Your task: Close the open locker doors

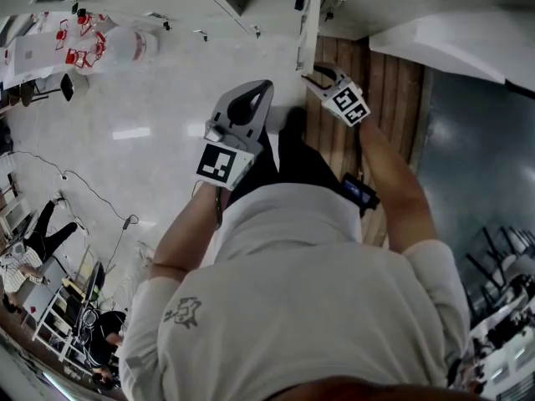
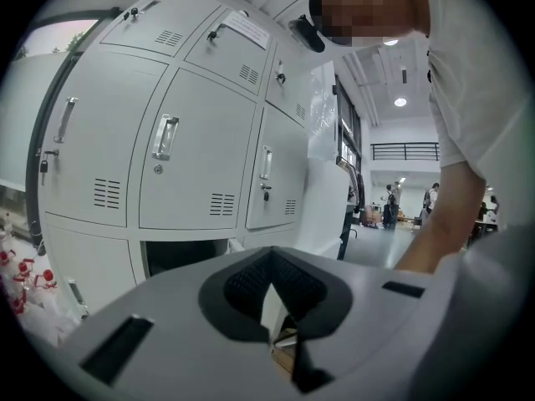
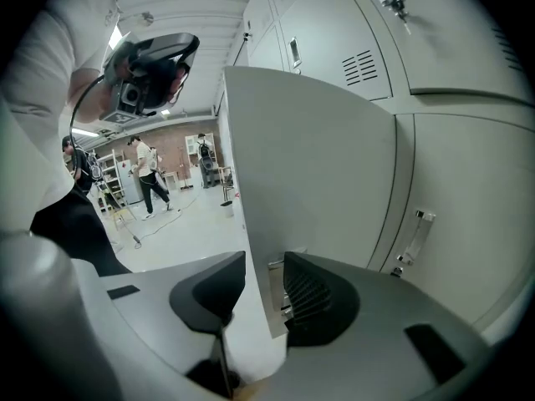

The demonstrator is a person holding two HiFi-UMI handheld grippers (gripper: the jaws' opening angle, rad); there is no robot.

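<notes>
A white locker door (image 3: pixel 313 174) stands swung open, and its near edge sits between the jaws of my right gripper (image 3: pixel 266 291), which is shut on it. From above, the right gripper (image 1: pixel 316 73) meets the thin door edge (image 1: pixel 309 23). My left gripper (image 2: pixel 269 286) is shut on nothing and hangs in front of the locker bank, away from any door. In the head view the left gripper (image 1: pixel 261 90) is left of the right one. A dark open compartment (image 2: pixel 180 253) shows under closed doors (image 2: pixel 201 157). The open door (image 2: pixel 326 174) shows to their right.
Closed lockers (image 3: pixel 468 207) fill the right side behind the door. A strip of wooden floor (image 1: pixel 376 82) lies under the lockers. Cables (image 1: pixel 84 190) cross the pale floor at left. A person (image 3: pixel 146 178) walks in the hall behind, and others stand far off (image 2: pixel 389 203).
</notes>
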